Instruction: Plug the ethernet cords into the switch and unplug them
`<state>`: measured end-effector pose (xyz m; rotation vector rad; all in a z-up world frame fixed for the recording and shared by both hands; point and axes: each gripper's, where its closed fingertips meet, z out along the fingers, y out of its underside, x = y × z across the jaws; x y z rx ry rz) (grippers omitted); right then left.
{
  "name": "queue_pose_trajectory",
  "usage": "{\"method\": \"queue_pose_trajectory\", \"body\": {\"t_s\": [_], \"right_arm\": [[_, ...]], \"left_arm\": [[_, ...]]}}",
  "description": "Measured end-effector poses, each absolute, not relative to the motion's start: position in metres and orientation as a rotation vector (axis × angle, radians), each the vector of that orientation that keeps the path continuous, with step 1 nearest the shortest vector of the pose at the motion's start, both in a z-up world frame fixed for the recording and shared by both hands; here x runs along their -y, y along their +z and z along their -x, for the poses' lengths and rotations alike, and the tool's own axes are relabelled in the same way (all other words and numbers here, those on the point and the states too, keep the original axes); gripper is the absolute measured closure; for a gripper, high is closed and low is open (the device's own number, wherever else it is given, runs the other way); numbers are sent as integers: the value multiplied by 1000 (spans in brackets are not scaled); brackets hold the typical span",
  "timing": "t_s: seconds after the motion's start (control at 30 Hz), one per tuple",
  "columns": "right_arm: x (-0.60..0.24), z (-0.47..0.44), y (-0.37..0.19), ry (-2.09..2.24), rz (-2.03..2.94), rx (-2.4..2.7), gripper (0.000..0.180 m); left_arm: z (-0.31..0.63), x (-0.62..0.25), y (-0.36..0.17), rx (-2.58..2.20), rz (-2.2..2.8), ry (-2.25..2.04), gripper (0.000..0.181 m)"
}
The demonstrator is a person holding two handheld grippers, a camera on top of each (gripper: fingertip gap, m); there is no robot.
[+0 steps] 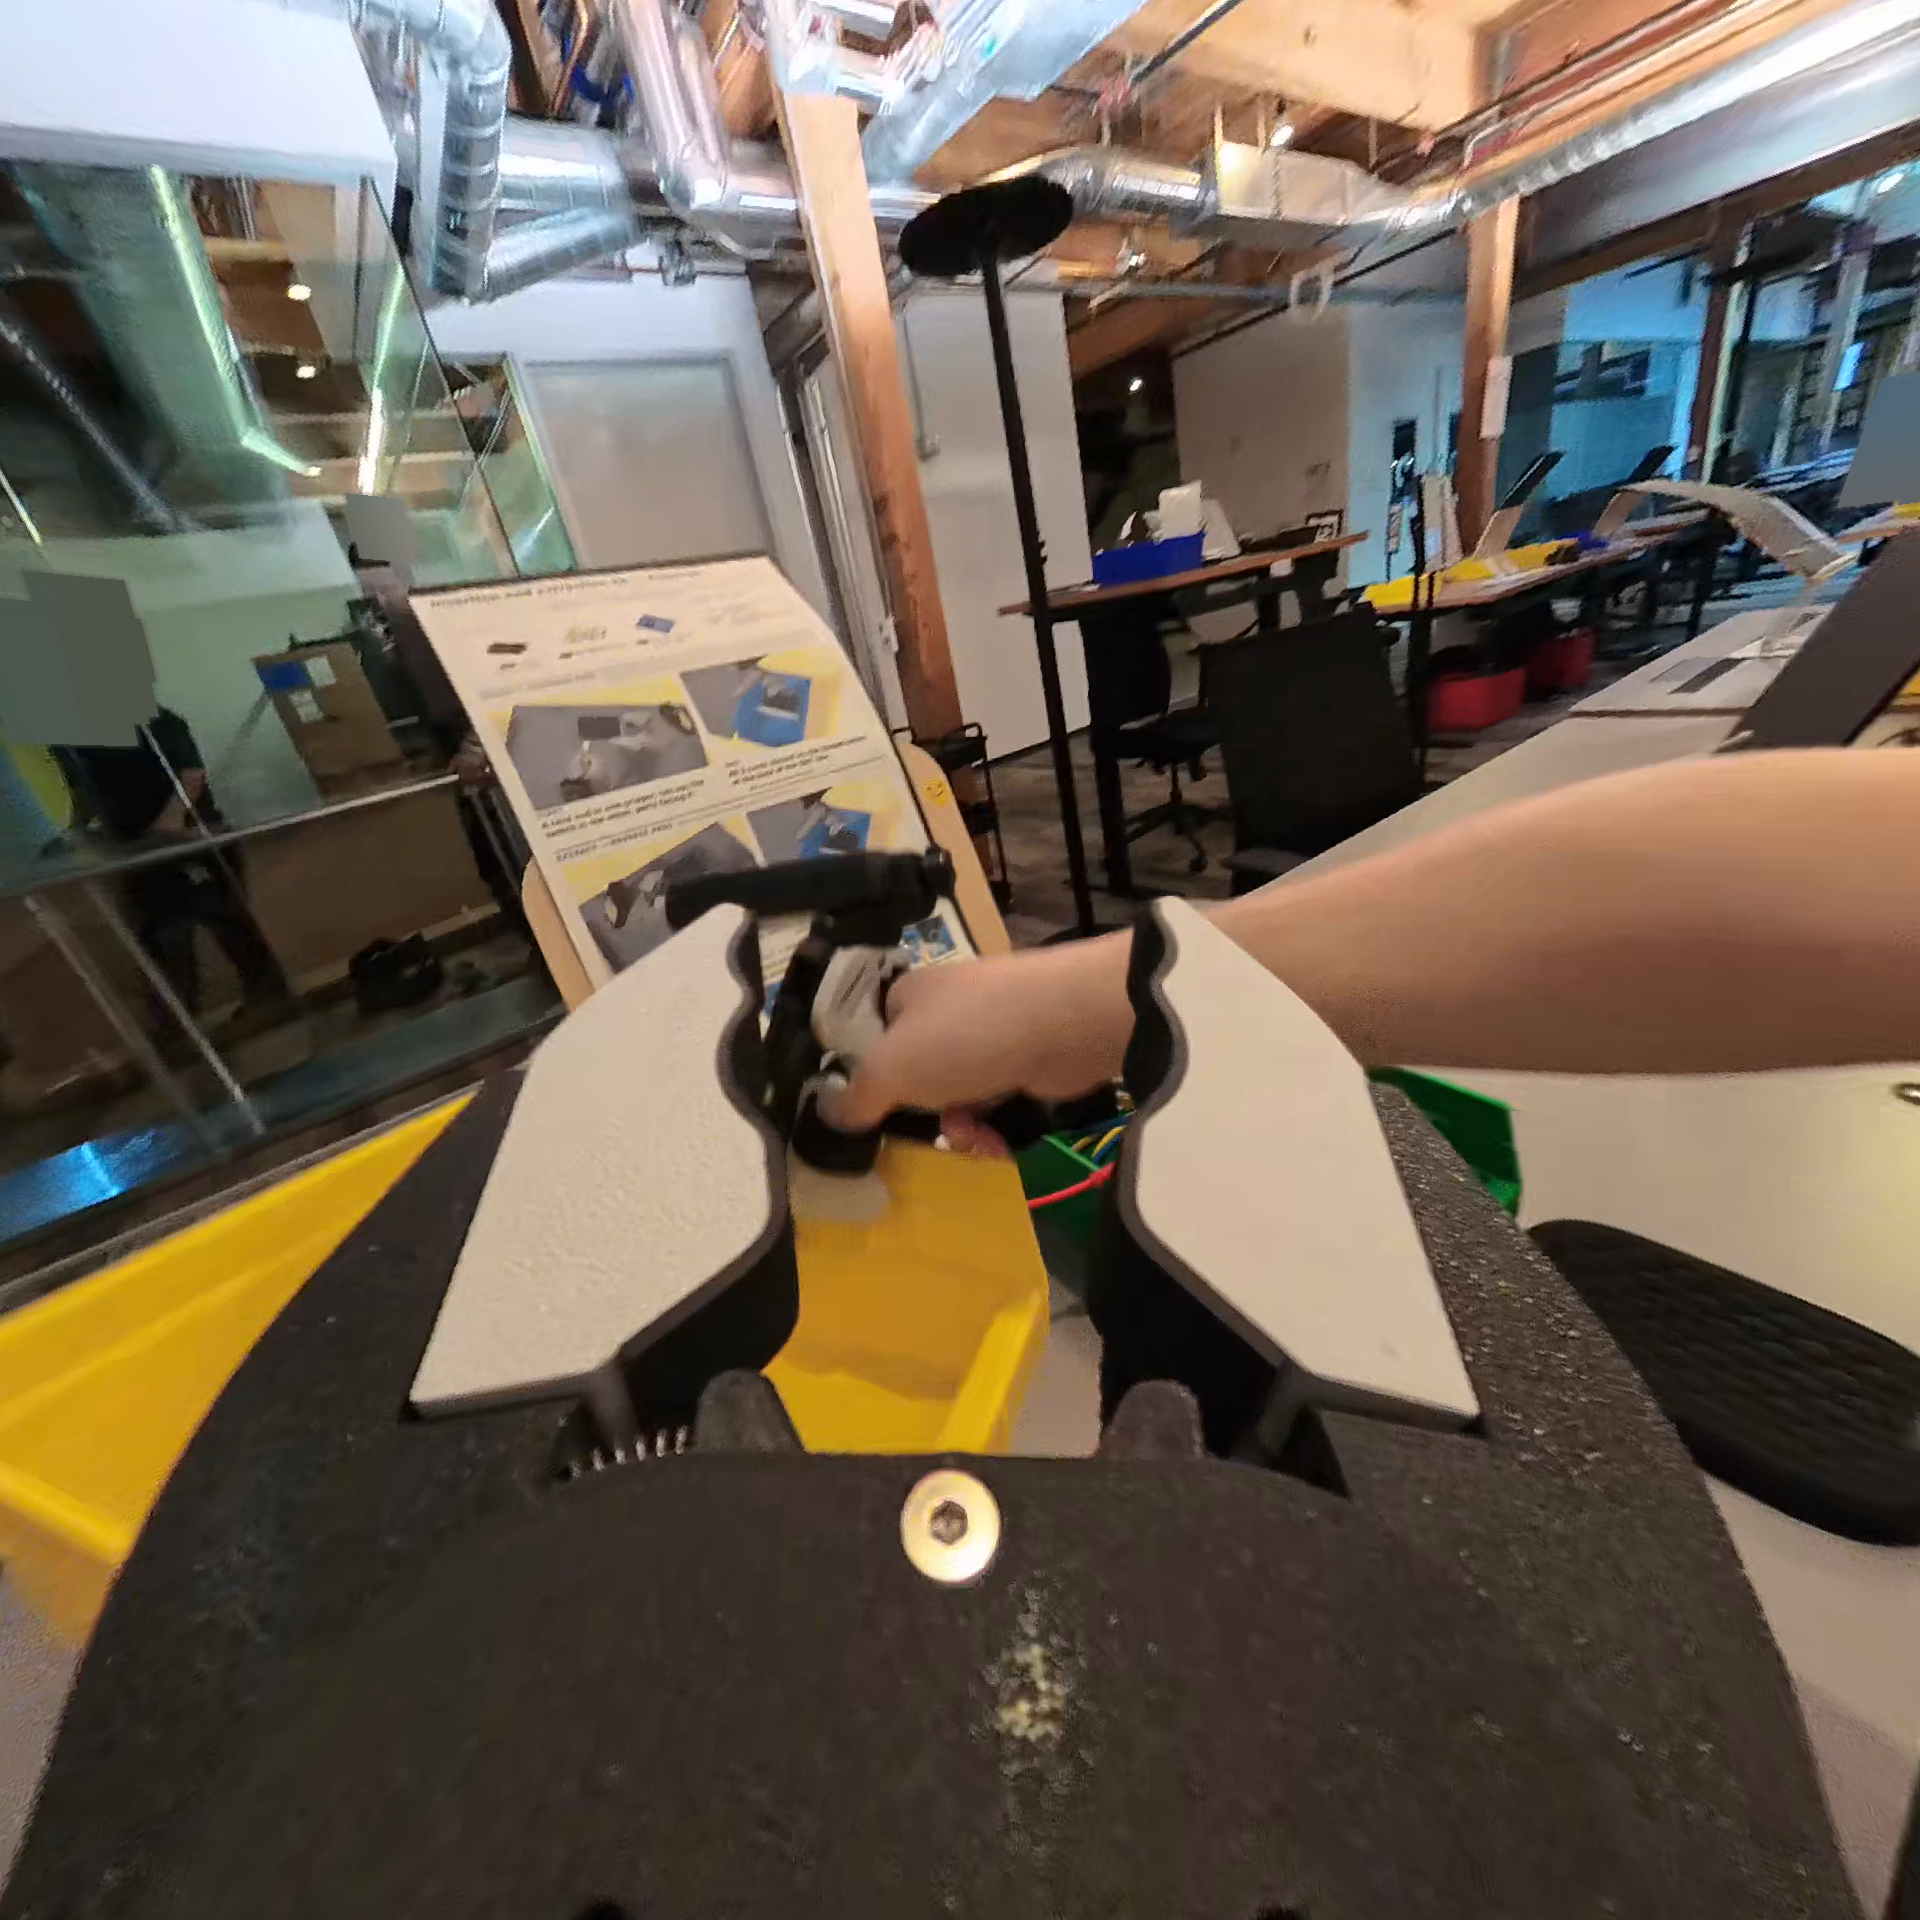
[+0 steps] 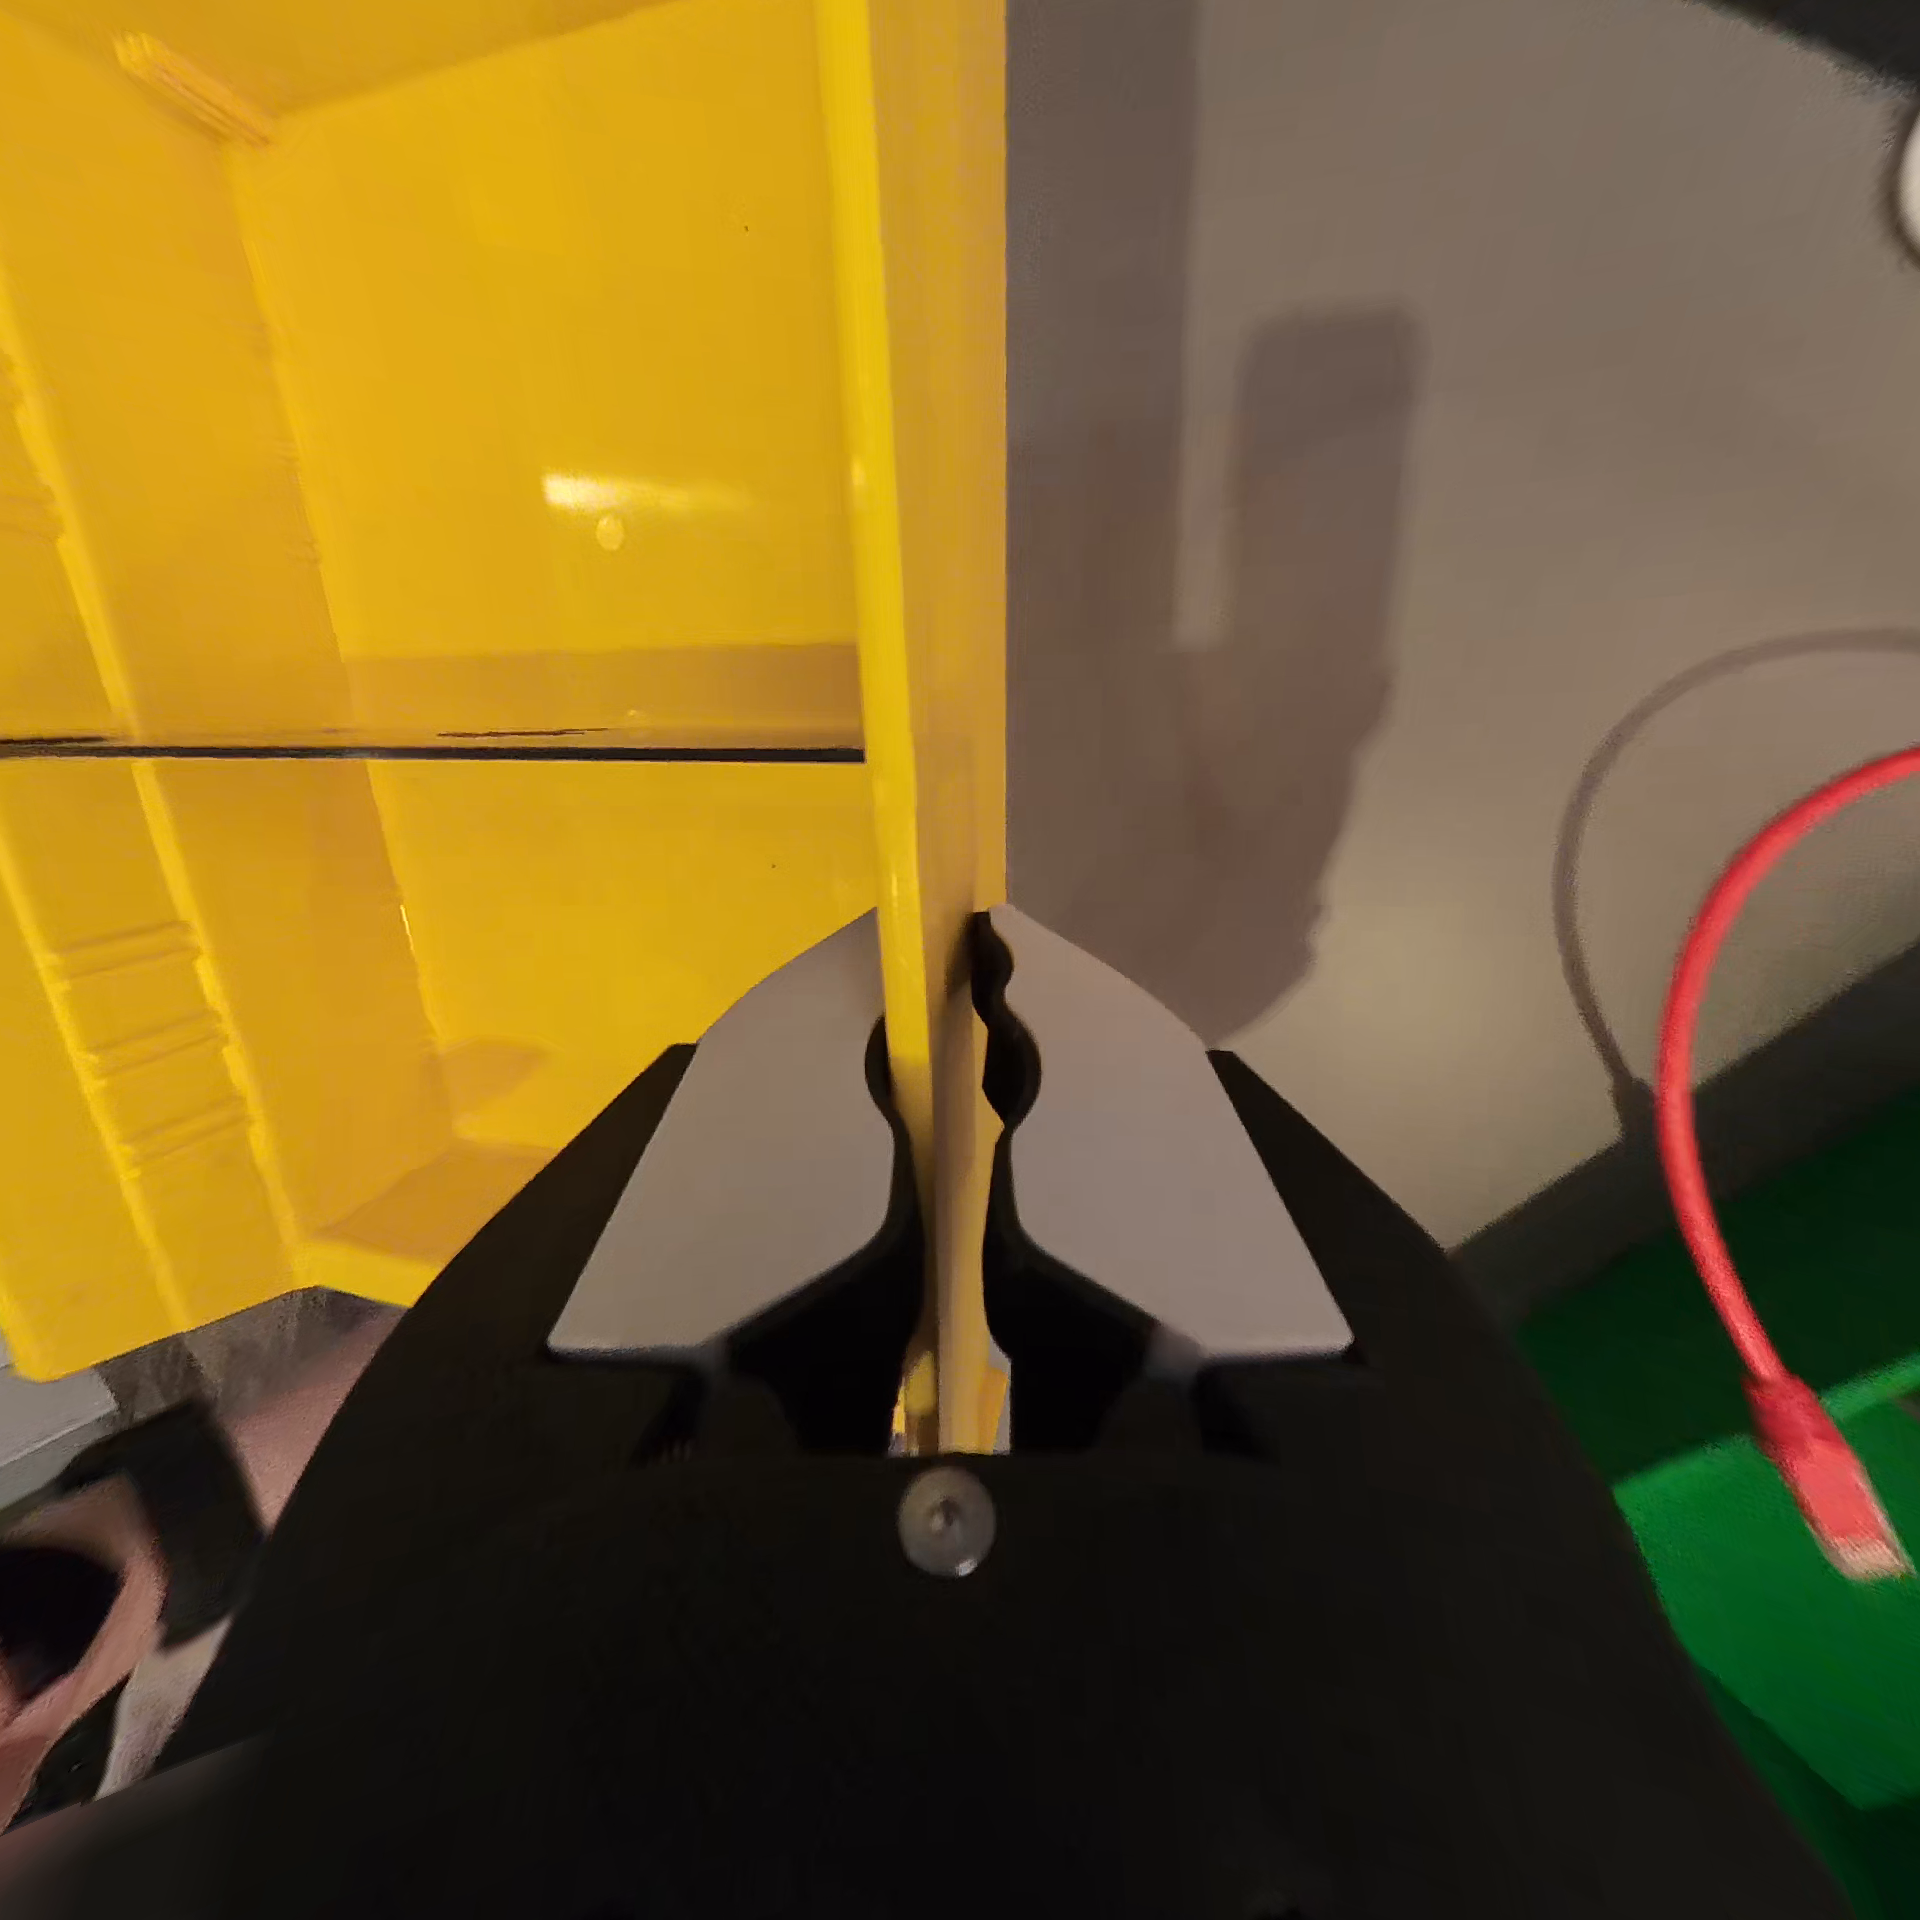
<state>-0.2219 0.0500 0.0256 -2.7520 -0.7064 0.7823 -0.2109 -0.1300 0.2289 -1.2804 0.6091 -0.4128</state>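
Note:
My right gripper [image 2: 940, 935] is shut on the side wall of a yellow bin [image 2: 540, 436], whose inside shows a black divider line. A red ethernet cord [image 2: 1699, 1039] curves in from the right, its plug [image 2: 1834, 1496] hanging over a green bin [image 2: 1766, 1621]. My left gripper [image 1: 940, 997] is open and empty, held above the table. Between its fingers I see a person's hand [image 1: 987, 1039] holding the right gripper's black body [image 1: 821, 997] at the yellow bin [image 1: 904, 1278]. No switch is in view.
The green bin [image 1: 1455, 1132] with coloured cords stands right of the yellow bin on the white table [image 1: 1714, 1153]. A black ribbed mat [image 1: 1745, 1382] lies at the right. An instruction board [image 1: 686, 748] leans behind. A thin grey cable [image 2: 1590, 831] loops on the table. There is about 25 centimetres between the tips of the two grippers.

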Motion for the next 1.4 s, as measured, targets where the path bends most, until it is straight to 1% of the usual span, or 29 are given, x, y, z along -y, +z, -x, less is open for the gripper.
{"method": "queue_pose_trajectory", "body": {"t_s": [0.07,0.13,0.27,0.33,0.43,0.5,0.57,0.7,0.8,0.87,0.97,1.03,1.07,1.13,1.27,1.37,1.4], "right_arm": [[-52,200,58,824,2709,676,172],[-55,167,87,854,2677,620,172],[-60,66,128,840,2636,440,172],[-60,2,138,795,2629,312,172],[-51,-103,140,680,2640,106,172],[-40,-173,132,581,2658,-37,172],[-26,-237,118,456,2690,-169,172],[3,-334,83,221,2757,-360,171],[19,-379,52,171,2783,-452,171],[26,-398,29,188,2789,-484,170],[31,-417,-7,246,2791,-538,170],[34,-424,-31,268,2806,-544,170],[35,-427,-42,280,2814,-546,170],[37,-431,-61,305,2831,-553,170],[36,-438,-85,319,2844,-544,169],[33,-440,-94,328,2844,-530,168],[31,-439,-95,344,2835,-524,167]], "left_arm": [[213,148,234,-622,1241,-441,114],[213,166,237,-644,1204,-485,117],[202,184,233,-746,1175,-536,120],[191,174,218,-816,1247,-541,120],[172,137,176,-932,1474,-499,116],[163,104,139,-995,1670,-409,112],[149,78,106,-1077,1822,-377,116],[102,35,61,-1114,2020,-579,128],[75,22,26,-1118,2199,-734,127],[65,19,6,-1159,2251,-690,127],[66,9,-20,-1175,2327,-464,110],[58,9,-32,-1166,2370,-467,103],[53,7,-37,-1148,2391,-480,103],[46,2,-48,-1090,2439,-491,109],[37,-8,-68,-1049,2478,-428,113],[31,-2,-82,-1106,2537,-406,124],[27,3,-85,-1132,2560,-461,135]]}}
